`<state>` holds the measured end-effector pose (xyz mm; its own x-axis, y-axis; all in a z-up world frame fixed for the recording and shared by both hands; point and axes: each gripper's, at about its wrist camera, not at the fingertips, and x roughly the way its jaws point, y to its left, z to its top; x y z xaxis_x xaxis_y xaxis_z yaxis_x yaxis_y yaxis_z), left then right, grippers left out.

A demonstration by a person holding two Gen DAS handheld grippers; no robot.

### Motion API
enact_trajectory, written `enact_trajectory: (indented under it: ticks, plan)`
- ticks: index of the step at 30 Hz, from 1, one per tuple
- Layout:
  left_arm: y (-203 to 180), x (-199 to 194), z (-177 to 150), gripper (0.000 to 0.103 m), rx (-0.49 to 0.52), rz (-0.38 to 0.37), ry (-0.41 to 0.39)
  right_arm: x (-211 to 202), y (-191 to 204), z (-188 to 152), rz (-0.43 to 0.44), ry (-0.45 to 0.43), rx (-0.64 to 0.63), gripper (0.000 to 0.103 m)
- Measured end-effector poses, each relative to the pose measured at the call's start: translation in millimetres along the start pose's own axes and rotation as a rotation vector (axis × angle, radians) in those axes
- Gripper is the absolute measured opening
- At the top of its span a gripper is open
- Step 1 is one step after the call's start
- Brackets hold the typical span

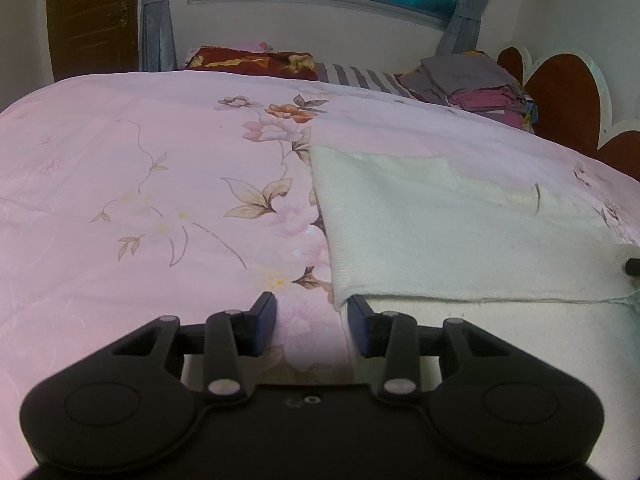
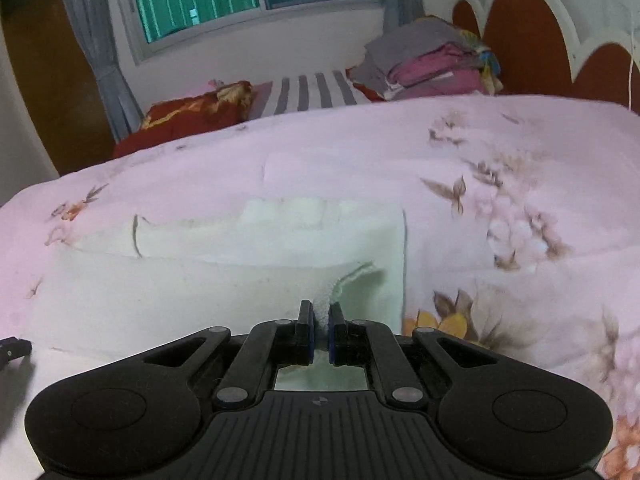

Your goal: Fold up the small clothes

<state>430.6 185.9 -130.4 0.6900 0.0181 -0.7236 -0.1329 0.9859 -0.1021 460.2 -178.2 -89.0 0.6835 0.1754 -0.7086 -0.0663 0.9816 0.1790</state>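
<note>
Garment: pale cream knitted small garment [image 1: 460,232] lies flat on the pink floral bedspread [image 1: 140,200], partly folded, one layer lapped over another
Left gripper: black two-finger left gripper [image 1: 312,326] hovers at the garment's near left corner; jaws partly apart, nothing between the blue pads, one pad just beside the cloth's edge; likely freed so the fold can settle
Right gripper: black two-finger right gripper [image 2: 320,332] pinches a raised frayed corner of the cream cloth; jaws nearly together on it; probably lifted to carry that corner over for the next fold
Long axis: runs sideways across both views; folded edge faces the grippers
Background: stack of folded grey and magenta clothes [image 2: 432,64] well apart, by the headboard
</note>
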Motion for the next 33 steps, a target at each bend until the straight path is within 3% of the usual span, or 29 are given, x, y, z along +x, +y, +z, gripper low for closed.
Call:
enact_trajectory:
  ticks: [3, 14, 19, 24, 25, 26, 27, 28, 30, 31, 32, 33]
  plan:
    - [-0.6, 0.5, 0.2, 0.039, 0.004, 0.002, 0.002, -1.4, -4.4, -3.8, -0.005, -0.007, 0.029, 0.006]
    - [0.7, 3.0, 2.2, 0.041, 0.04, -0.006, 0.022, 8.3, -1.7, -8.1, -0.041, -0.012, -0.047, 0.006]
    - [4.8, 1.2, 4.4, 0.042, 0.038, -0.035, 0.034, 13.8, -9.1, -12.2, -0.046, -0.012, 0.0, 0.006]
    - [7.2, -30.4, 5.6, 0.042, -0.011, -0.083, -0.106, 16.4, -4.1, -10.4, -0.063, 0.022, -0.055, 0.006]
    - [1.2, -34.5, 7.6, 0.042, 0.004, -0.095, -0.131, 12.9, -4.6, -8.0, -0.071, 0.024, -0.051, 0.016]
    - [-6.3, -34.8, 10.2, 0.042, 0.024, -0.115, -0.142, 5.8, -4.9, -5.7, -0.089, 0.005, -0.042, 0.058]
    - [-15.6, -29.7, 13.5, 0.044, 0.046, -0.135, -0.13, -2.7, -3.9, -5.0, -0.104, -0.042, -0.036, 0.079]
    - [-24.3, -21.8, 15.7, 0.048, 0.066, -0.141, -0.108, -11.7, -0.9, -5.5, -0.082, -0.101, -0.04, 0.087]
    - [-40.2, -1.2, 16.9, 0.048, 0.1, -0.132, -0.064, -14.4, 12.2, -5.2, -0.029, -0.118, -0.054, 0.078]
    - [-43.9, 8.4, 15.9, 0.053, 0.096, -0.141, -0.047, -10.1, 22.8, -7.1, 0.002, -0.103, -0.085, 0.057]
    - [-45.7, 15.7, 14.1, 0.055, 0.082, -0.144, -0.027, -3.6, 30.8, -9.5, 0.029, -0.078, -0.111, 0.046]
    - [-45.7, 19.3, 13.1, 0.059, 0.073, -0.151, -0.021, 5.2, 37.3, -13.5, 0.054, -0.044, -0.136, 0.046]
